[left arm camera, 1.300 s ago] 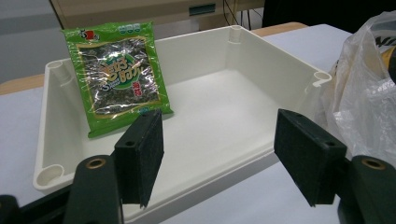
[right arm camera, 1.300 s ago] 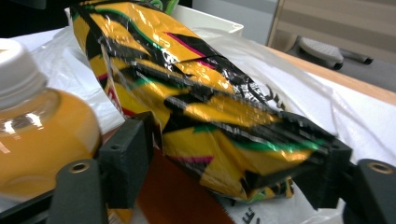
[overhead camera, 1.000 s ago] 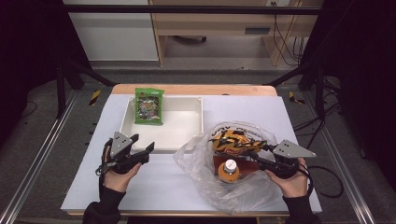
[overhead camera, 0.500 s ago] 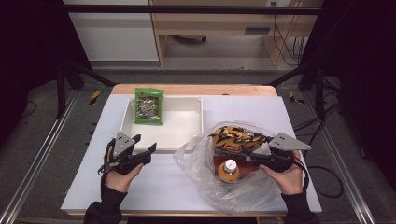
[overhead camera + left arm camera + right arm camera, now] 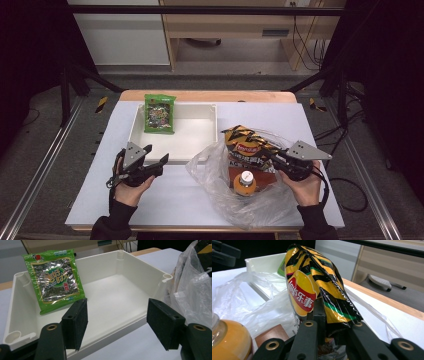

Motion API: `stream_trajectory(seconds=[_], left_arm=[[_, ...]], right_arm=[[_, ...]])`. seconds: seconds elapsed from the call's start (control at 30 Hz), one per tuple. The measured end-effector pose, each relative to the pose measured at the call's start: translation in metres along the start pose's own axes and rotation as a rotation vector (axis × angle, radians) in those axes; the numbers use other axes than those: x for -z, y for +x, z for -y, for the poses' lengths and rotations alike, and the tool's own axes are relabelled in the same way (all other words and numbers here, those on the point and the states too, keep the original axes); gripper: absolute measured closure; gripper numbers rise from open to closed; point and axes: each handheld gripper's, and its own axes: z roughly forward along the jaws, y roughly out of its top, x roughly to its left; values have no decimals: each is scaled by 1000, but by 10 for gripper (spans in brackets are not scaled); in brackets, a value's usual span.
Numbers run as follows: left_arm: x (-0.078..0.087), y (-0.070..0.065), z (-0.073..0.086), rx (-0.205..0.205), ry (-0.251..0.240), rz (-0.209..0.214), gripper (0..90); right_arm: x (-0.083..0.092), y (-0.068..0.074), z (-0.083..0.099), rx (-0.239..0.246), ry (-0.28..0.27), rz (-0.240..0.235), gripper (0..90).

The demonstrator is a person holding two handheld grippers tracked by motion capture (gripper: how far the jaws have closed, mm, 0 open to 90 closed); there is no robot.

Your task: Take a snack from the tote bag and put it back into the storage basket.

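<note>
Your right claw [image 5: 274,159] pinches the chip bag [image 5: 248,148]; its jaws have just been closing, and in the right gripper view the bag's crimped edge sits clamped between them [image 5: 329,322]. The chip bag stands tilted inside the clear plastic bag [image 5: 220,180], which spreads over the counter [image 5: 190,200] at about 5 o'clock from the white tray [image 5: 200,150]. The chip bag leans toward 11 o'clock from your right claw. An orange-capped bottle [image 5: 244,182] lies in the plastic bag too, just at 7 o'clock of the chip bag; in the right gripper view its orange body [image 5: 233,340] shows at the lower left.

Your left claw [image 5: 156,157] is spread with nothing between the jaws. It hangs at 7 o'clock of the tray, just off the tray's near wall, pointing toward 2 o'clock. In the left gripper view both pads [image 5: 76,322] frame the tray's near rim [image 5: 117,327]. A green seaweed packet [image 5: 159,113] leans against the tray's far left corner, at 12 o'clock from your left claw.
</note>
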Motion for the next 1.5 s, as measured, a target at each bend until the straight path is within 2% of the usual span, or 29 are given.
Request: stream_trajectory(seconds=[0.27, 0.43, 0.57, 0.8, 1.07, 1.23, 1.5], left_arm=[[2, -1, -2, -3, -8, 4, 330], [5, -2, -3, -4, -20, 7, 330], [7, -2, -5, -3, -31, 8, 330], [12, -2, -8, 1, -49, 14, 325], [14, -3, -10, 6, -61, 32, 297], [15, -4, -13, 2, -68, 42, 288], [20, -8, -18, -4, -87, 57, 274]], right_arm=[[3, -2, -1, -32, -26, 20, 881], [8, -4, -5, -42, -67, 21, 884], [13, -5, -12, -62, -111, 3, 884], [19, -2, -29, -83, -154, -35, 884], [28, -1, -50, -98, -170, -56, 884], [31, 1, -62, -95, -170, -60, 884], [31, 6, -83, -85, -197, -92, 884]])
